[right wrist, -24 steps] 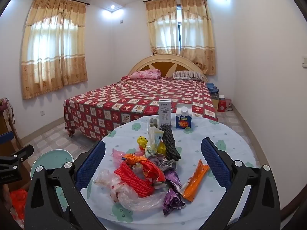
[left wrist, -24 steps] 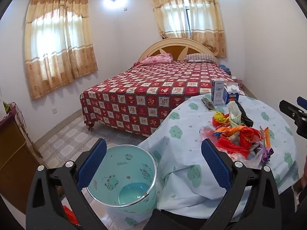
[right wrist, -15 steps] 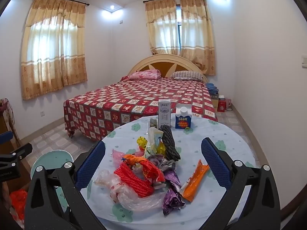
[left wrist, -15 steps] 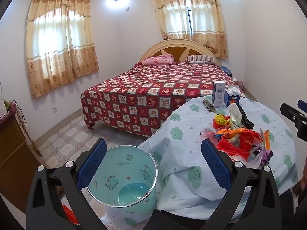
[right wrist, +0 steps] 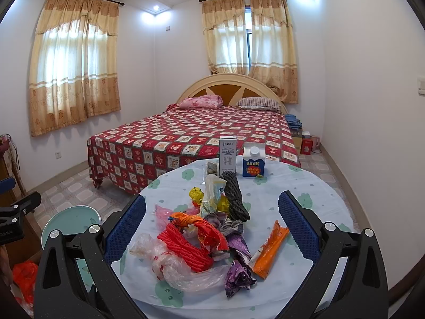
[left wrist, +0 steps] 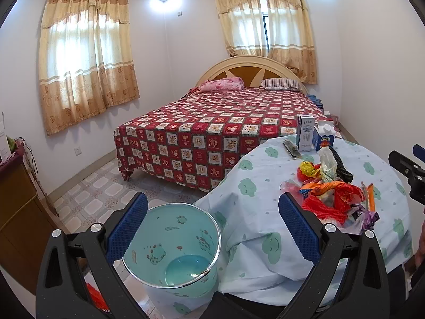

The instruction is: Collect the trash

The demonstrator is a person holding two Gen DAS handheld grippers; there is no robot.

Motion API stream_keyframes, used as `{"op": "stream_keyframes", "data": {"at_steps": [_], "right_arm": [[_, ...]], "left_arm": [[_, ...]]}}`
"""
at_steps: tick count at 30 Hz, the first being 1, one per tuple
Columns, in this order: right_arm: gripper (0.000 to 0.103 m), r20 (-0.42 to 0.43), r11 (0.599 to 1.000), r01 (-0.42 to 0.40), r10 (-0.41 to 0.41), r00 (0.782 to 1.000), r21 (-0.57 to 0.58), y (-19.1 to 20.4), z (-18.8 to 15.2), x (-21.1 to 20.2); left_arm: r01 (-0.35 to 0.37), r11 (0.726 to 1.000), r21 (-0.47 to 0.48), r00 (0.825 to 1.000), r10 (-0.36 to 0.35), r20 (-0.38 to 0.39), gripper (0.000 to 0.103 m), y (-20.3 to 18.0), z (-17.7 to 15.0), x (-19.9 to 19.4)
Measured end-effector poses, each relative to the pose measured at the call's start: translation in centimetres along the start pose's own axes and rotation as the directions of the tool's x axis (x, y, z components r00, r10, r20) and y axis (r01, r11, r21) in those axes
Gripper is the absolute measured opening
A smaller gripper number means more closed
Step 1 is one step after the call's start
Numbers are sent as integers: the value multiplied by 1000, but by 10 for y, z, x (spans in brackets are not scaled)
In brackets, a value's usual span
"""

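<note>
Crumpled plastic wrappers (right wrist: 202, 239) (red, orange, purple) heaped.

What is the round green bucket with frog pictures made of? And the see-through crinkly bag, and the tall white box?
Round green bucket: probably smooth glossy plastic with a shiny, metal-looking rim; light glints on it.
See-through crinkly bag: thin plastic film; it wrinkles, and the cloth shows through.
Tall white box: likely coated paper carton; sharp folded edges and flat printed sides.
</note>
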State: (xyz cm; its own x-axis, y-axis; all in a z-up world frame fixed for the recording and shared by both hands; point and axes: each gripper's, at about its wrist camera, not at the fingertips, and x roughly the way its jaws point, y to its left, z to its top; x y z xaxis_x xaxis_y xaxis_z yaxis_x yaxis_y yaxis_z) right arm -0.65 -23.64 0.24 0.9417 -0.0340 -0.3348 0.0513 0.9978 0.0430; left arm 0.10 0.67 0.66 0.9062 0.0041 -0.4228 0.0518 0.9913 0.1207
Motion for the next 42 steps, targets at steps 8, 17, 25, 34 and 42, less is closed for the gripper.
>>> {"op": "stream_keyframes", "data": {"at_steps": [8, 17, 25, 34, 42], "right_arm": [[98, -5, 1000, 1, -1, 1000, -6, 0, -11, 7], [98, -10, 1000, 2, -2, 1000, -11, 6, -12, 9], [98, -11, 1000, 2, -2, 1000, -11, 6, -13, 10], [98, -11, 1000, 2, -2, 1000, -11, 6, -12, 10], [98, -13, 1000, 3, -3, 1000, -12, 8, -14, 11]], "left_arm": [[-3, 1000, -2, 1000, 3, 2, 97, 0, -1, 0], [-11, 1000, -11, 1000, 11, 7, 97, 4, 0, -1], [-11, 1000, -10, 1000, 11, 8, 97, 6, 1, -2], [-15, 1000, -11, 1000, 15, 7, 97, 7, 1, -2], [-16, 1000, -11, 1000, 16, 8, 97, 8, 1, -2]]}}
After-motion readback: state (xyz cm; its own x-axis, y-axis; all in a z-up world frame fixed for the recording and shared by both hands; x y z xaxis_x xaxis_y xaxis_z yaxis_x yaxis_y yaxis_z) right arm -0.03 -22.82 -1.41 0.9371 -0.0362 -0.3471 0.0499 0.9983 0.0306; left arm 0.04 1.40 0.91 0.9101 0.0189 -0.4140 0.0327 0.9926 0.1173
